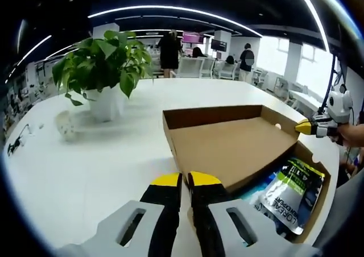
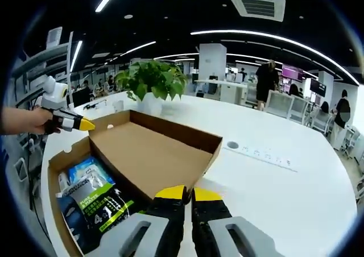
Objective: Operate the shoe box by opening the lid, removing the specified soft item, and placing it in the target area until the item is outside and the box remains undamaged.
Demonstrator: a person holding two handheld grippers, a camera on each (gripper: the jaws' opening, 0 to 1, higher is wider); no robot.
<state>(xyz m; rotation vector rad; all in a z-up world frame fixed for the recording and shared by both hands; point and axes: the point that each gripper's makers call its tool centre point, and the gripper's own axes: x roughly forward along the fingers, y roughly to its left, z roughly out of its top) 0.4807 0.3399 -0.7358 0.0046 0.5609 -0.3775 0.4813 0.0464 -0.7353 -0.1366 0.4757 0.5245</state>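
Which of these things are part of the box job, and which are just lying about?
Part of the job:
shoe box
its raised lid
soft packets inside
left tool
right tool

Just lying about:
potted plant
white table
power strip

Open office: white table (image 1: 85, 171), strip ceiling lights (image 1: 170, 9), bright windows (image 1: 310, 69).

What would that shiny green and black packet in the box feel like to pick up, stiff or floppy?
Probably floppy: the packet looks like a soft foil pouch, lying slanted against the shoe box wall rather than standing stiffly. Its glossy surface suggests it could slip between hard jaws. It seems light for its size, since it rests on other packets without visibly squashing them, though its contents can't be seen.
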